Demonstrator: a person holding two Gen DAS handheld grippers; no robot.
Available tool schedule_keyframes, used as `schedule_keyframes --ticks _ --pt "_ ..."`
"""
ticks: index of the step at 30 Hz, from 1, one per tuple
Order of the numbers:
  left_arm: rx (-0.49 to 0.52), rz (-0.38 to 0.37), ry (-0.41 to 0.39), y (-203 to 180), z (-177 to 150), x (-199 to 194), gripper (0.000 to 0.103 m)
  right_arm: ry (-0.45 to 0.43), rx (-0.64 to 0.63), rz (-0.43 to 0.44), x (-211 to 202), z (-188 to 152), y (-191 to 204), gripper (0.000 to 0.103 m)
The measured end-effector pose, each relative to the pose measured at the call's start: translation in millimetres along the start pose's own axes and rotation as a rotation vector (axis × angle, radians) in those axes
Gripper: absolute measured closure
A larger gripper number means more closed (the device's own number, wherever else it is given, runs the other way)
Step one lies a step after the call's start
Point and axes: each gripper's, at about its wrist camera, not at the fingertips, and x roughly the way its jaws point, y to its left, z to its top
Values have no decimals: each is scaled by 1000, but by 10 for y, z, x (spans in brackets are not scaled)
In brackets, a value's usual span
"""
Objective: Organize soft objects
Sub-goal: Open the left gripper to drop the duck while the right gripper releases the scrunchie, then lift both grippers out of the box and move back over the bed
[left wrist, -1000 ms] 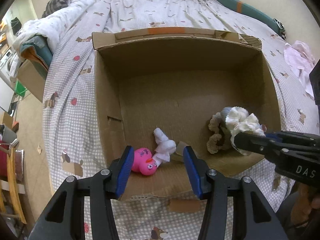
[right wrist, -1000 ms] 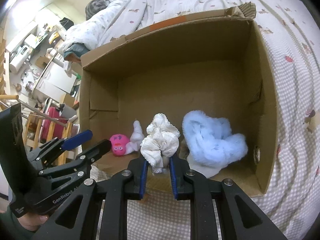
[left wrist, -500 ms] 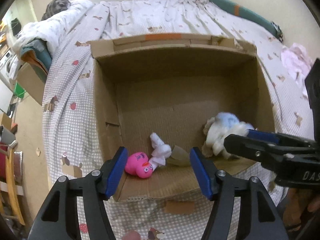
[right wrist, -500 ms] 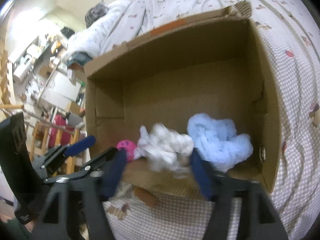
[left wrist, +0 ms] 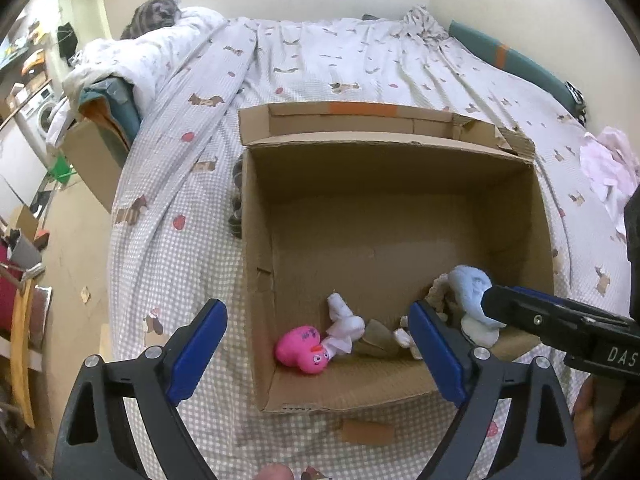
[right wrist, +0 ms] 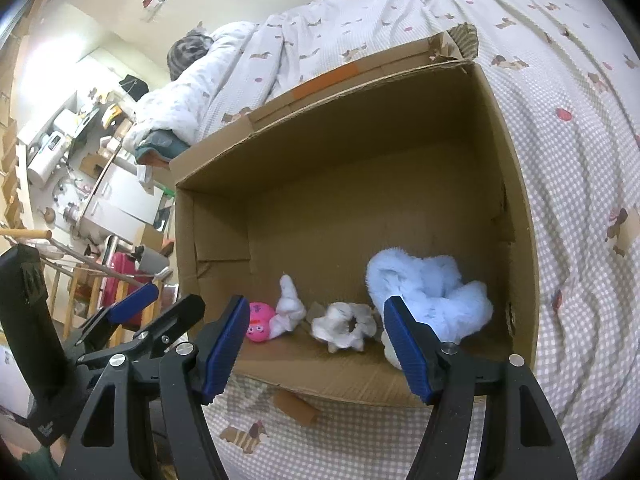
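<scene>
An open cardboard box (left wrist: 256, 248) (right wrist: 516, 184) lies on the bed. Along its near wall sit a pink round toy (left wrist: 303, 349) (right wrist: 260, 327), a small white cloth (left wrist: 342, 323) (right wrist: 289, 311), a white ruffled scrunchie (right wrist: 344, 325) and a fluffy light-blue item (right wrist: 428, 292) (left wrist: 472, 292). My left gripper (left wrist: 316, 354) is open and empty, above the box's near left corner. My right gripper (right wrist: 316, 350) is open and empty, just above the box's near edge, with the scrunchie between and beyond its fingers.
The bed has a checked sheet with dog prints (left wrist: 180, 208). A cat (left wrist: 154, 12) lies on the rumpled duvet at the far left. Pink clothing (left wrist: 608, 164) lies at the right. A cardboard scrap (right wrist: 294, 408) lies before the box. Cluttered floor and furniture are beyond the bed's left edge.
My right gripper opened and let go of the white scrunchie, which now lies in the box. Both grippers have pulled back from the box; the left one opened wider.
</scene>
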Motion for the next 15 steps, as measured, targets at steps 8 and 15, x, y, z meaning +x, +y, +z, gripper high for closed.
schedule_keyframes --ticks 8,15 --pt "-49 -19 0 140 -49 -90 12 9 5 -4 6 -23 13 29" --pt "-98 -20 -10 297 -136 -245 12 7 -16 -18 -64 -102 46 29"
